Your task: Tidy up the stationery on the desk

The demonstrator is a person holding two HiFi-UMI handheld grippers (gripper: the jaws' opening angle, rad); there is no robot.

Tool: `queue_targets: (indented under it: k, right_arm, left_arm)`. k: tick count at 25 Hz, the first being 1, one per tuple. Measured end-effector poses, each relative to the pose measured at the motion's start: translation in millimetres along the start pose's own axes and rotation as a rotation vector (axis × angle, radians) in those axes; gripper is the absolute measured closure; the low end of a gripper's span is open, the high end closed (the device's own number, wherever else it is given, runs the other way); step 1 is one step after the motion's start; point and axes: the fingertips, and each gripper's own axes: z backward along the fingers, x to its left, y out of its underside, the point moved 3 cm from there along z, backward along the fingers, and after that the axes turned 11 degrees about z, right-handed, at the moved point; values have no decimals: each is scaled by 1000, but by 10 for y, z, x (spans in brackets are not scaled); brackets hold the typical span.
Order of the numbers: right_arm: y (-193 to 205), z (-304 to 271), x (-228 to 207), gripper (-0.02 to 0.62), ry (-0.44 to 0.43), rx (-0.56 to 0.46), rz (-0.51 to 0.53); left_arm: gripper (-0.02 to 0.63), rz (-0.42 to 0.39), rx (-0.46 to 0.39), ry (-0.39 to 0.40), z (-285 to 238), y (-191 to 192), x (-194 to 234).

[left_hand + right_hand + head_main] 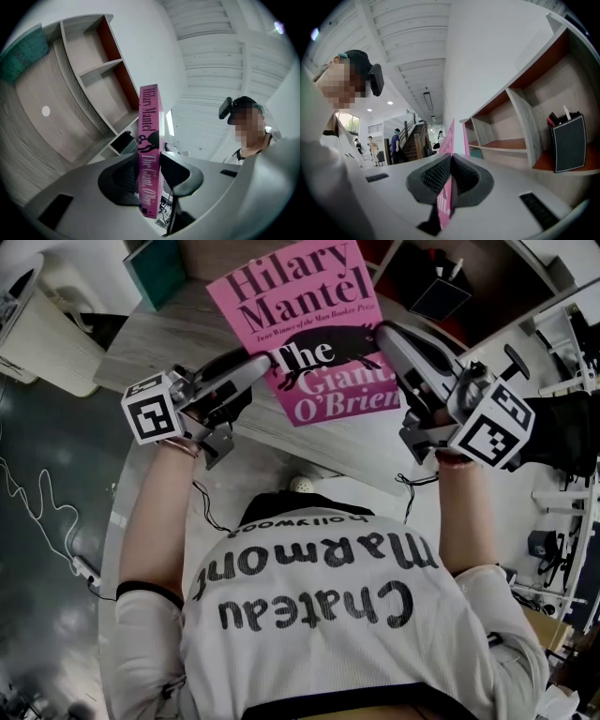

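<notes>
Wood-grain desk [159, 348], shelves behind. Book [300, 324] held over it: my left gripper [251, 367] clamped across the spine, my right gripper [396, 341] pinching the opposite edge. Risk — uneven pull twists it loose.

The pale wood-grain desk [159, 348] carries a teal book [156, 268] at eleven o'clock. At one o'clock, a black pen holder [441, 294] stands in a shelf [497, 287] compartment.

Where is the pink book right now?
The pink book is top centre in the head view, clamped between the left gripper and the right gripper, over the wooden desk.
</notes>
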Motion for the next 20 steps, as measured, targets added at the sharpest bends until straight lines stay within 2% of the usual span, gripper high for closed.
queue_targets:
  k: [8, 20]
  right_arm:
    - [79, 3, -61, 566, -7, 18, -35]
    - [76, 6, -78, 551, 14, 29, -2]
  left_arm:
    - [457, -20, 5, -72, 25, -12, -48]
    - [462, -99, -29, -143, 48, -34, -237]
